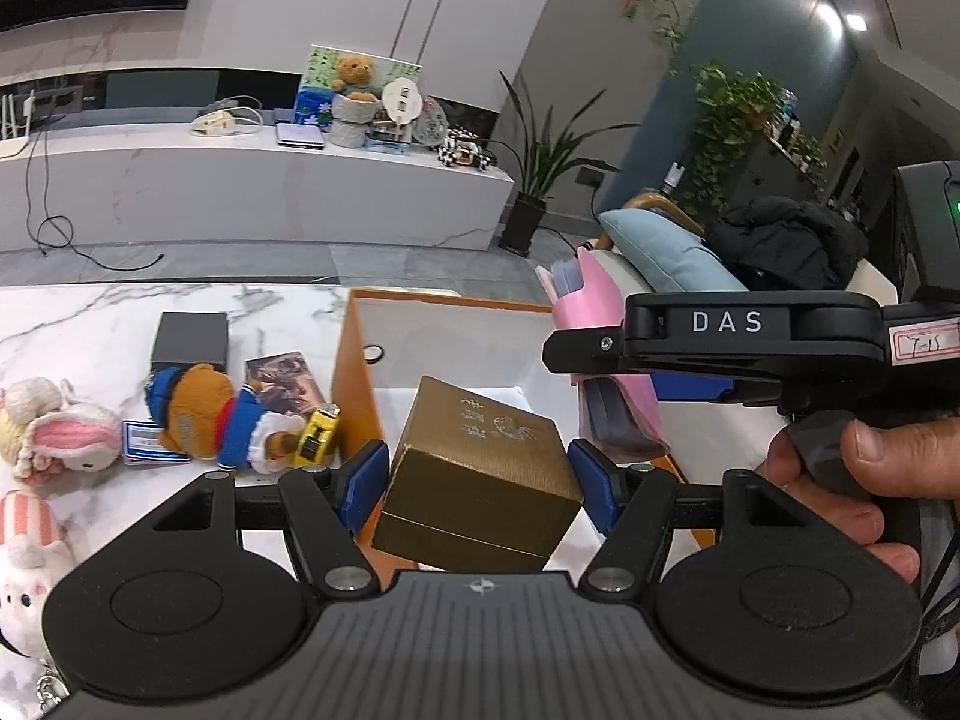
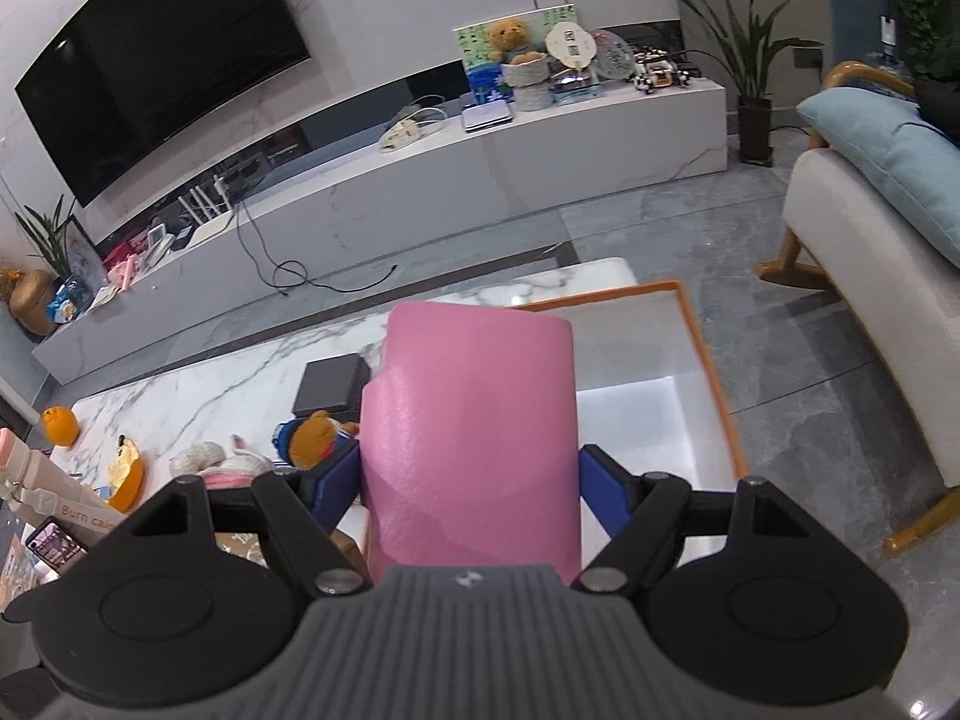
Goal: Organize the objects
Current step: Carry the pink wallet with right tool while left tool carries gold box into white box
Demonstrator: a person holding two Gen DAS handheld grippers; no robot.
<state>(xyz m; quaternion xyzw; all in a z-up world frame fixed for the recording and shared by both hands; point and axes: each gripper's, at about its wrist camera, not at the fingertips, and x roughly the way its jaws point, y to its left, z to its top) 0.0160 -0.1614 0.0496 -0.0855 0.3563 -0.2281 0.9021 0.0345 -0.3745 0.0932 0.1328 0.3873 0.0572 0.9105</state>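
Observation:
My left gripper (image 1: 477, 480) is shut on a tilted gold gift box (image 1: 480, 480), held over the near edge of the orange storage box (image 1: 354, 360). My right gripper (image 2: 468, 480) is shut on a pink wallet (image 2: 474, 432), held upright above the same orange box (image 2: 708, 360). In the left wrist view the right gripper (image 1: 600, 414) and the pink wallet (image 1: 600, 300) hang over the box's right side. On the marble table lie a brown teddy in blue (image 1: 204, 414), a rabbit plush (image 1: 54, 426), a yellow toy (image 1: 315, 435), a black box (image 1: 191, 339) and a picture card (image 1: 282, 375).
A pig plush (image 1: 24, 576) sits at the table's near left. An orange toy (image 2: 60, 423), a phone (image 2: 57, 543) and a carton (image 2: 60, 510) lie at the left end. A cream armchair (image 2: 870, 276) stands right of the table. A TV bench (image 2: 480, 180) lies beyond.

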